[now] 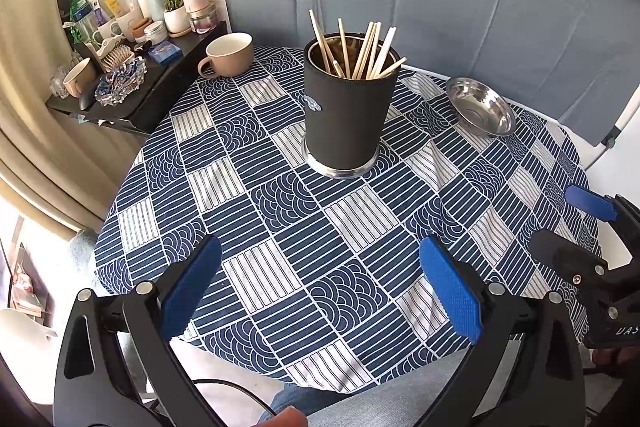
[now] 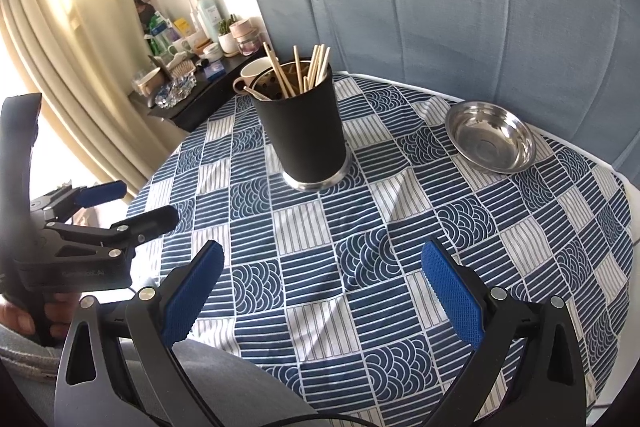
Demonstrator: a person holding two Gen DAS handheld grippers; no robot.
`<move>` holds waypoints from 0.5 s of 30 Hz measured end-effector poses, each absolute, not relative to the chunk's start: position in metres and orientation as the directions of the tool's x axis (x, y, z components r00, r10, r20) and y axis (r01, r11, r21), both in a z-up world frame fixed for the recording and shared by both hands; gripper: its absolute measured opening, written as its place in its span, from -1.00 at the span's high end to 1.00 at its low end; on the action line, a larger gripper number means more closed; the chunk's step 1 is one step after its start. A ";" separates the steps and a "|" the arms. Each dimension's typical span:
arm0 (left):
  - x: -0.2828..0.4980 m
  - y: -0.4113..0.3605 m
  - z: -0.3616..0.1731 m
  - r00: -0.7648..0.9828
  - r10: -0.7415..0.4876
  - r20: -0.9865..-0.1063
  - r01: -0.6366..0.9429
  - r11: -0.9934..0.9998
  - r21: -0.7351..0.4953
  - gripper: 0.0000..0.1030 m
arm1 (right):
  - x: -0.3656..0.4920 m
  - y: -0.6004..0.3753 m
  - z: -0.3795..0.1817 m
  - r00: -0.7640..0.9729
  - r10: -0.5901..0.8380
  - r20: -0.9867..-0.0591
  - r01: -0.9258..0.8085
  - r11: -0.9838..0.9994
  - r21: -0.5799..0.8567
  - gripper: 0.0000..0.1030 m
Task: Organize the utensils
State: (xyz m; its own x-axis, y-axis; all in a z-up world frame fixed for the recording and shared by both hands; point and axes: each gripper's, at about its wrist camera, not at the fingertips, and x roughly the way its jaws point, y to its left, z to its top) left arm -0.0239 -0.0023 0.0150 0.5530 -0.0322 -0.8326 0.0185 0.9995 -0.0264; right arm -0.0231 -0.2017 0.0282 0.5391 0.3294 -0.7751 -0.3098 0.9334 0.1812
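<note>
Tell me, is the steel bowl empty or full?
Empty: the steel bowl shows only its bare shiny bottom; the chopsticks stand in the cup.

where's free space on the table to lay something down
The near half of the tablecloth, between the black holder and both open hand-held grippers (left, right), is bare. So is the strip between the holder and the steel dish, and the left side below the beige mug. The side shelf is crowded.

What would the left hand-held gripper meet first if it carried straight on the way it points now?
Probably the tablecloth: the open left hand-held gripper angles down over bare cloth near the table's front edge. If it ran flatter, the black holder full of chopsticks would come next, though depth is unclear.
</note>
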 end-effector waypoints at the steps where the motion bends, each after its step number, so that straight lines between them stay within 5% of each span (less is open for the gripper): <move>1: -0.024 -0.003 0.015 0.554 -0.031 -0.832 0.020 1.000 -0.024 -0.88 | -0.023 -0.202 0.028 0.539 0.329 -0.775 -0.309 0.934 0.181 -0.85; 15: -0.023 -0.002 0.013 0.548 -0.032 -0.836 0.011 0.999 -0.030 -0.88 | -0.022 -0.203 0.027 0.533 0.329 -0.780 -0.308 0.934 0.183 -0.85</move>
State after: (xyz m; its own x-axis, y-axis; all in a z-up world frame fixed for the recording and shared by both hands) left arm -0.0228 -0.0016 0.0128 0.5476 -0.0317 -0.8361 0.0114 0.9995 -0.0304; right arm -0.0219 -0.2028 0.0270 0.5329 0.3286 -0.7798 -0.3080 0.9336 0.1829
